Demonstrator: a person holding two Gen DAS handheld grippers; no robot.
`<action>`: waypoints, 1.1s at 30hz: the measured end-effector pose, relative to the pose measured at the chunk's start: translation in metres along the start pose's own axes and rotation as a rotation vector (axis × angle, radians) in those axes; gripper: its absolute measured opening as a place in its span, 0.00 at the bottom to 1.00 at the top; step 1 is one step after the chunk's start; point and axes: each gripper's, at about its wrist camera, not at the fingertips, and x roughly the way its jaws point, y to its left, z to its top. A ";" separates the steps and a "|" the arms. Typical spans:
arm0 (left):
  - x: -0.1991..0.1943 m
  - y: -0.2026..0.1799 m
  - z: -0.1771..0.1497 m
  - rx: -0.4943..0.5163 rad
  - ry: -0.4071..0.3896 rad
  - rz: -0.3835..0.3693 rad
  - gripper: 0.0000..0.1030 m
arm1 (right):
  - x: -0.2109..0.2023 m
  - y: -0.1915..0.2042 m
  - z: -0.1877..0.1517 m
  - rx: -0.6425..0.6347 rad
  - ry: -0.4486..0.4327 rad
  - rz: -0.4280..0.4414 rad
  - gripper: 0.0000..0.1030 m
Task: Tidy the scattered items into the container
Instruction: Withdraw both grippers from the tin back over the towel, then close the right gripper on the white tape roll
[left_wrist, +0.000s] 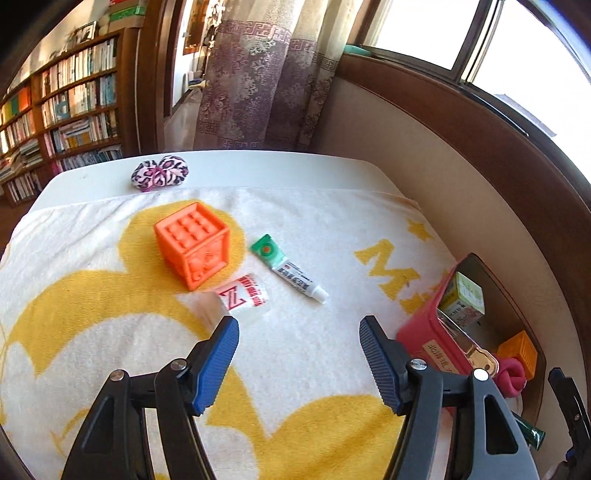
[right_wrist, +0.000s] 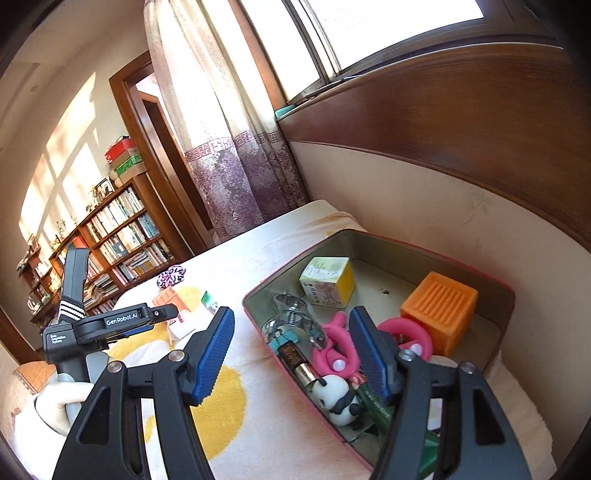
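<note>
On the yellow-and-white towel (left_wrist: 110, 295) lie an orange cube (left_wrist: 192, 245), a white bottle with a red Z label (left_wrist: 236, 297) and a green-and-white ointment tube (left_wrist: 288, 267). A pink leopard-print bow (left_wrist: 159, 172) sits at the far edge. My left gripper (left_wrist: 299, 332) is open and empty, just in front of the bottle. The red tin container (right_wrist: 373, 236) holds a yellow-green box (right_wrist: 327, 280), an orange cube (right_wrist: 439, 312), a pink toy (right_wrist: 332, 343), a panda figure (right_wrist: 338, 400) and a metal clip (right_wrist: 295, 317). My right gripper (right_wrist: 291, 336) is open and empty over the tin's near wall.
The tin shows at the right in the left wrist view (left_wrist: 424, 332), against the beige wall (right_wrist: 424, 199). A curtain (left_wrist: 266, 74) and a bookshelf (left_wrist: 70, 110) stand beyond the table. The left gripper's body (right_wrist: 110, 321) shows in the right wrist view.
</note>
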 end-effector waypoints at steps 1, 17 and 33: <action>-0.001 0.009 0.001 -0.015 -0.004 0.010 0.67 | 0.003 0.006 0.000 -0.010 0.011 0.017 0.67; -0.014 0.077 0.007 -0.108 -0.054 0.067 0.67 | 0.084 0.108 -0.014 -0.242 0.230 0.178 0.67; 0.000 0.129 0.012 -0.257 -0.039 0.099 0.67 | 0.194 0.168 -0.027 -0.349 0.426 0.214 0.67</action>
